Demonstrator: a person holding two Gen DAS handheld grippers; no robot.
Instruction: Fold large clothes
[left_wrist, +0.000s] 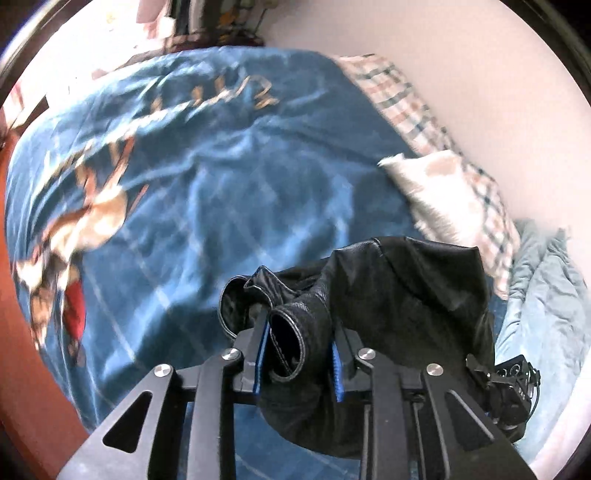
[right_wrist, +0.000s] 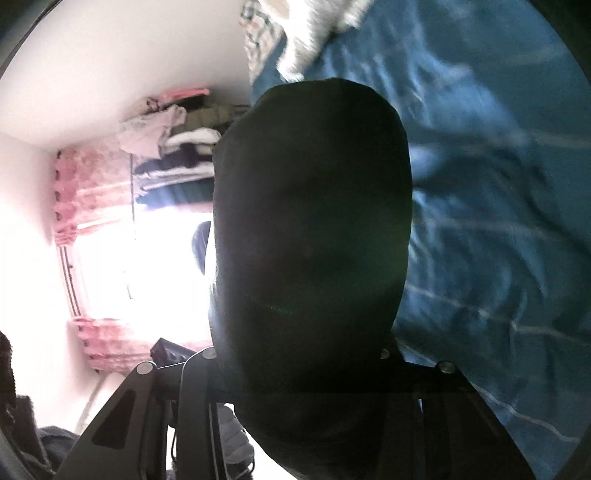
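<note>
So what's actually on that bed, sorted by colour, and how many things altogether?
Black: 1, the garment, clamped in the left gripper
Blue: 1, the printed blanket
White: 1, the fluffy pillow
Checked: 1, the plaid cloth along the wall
Pale green: 1, the crumpled quilt
Total: 5

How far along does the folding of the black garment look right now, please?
Done: no fold shows yet. In hand: the left gripper pinches a rolled edge of the black garment above the blue blanket; the garment also drapes over the right gripper, hiding its jaws. Left: all the folding.
</note>
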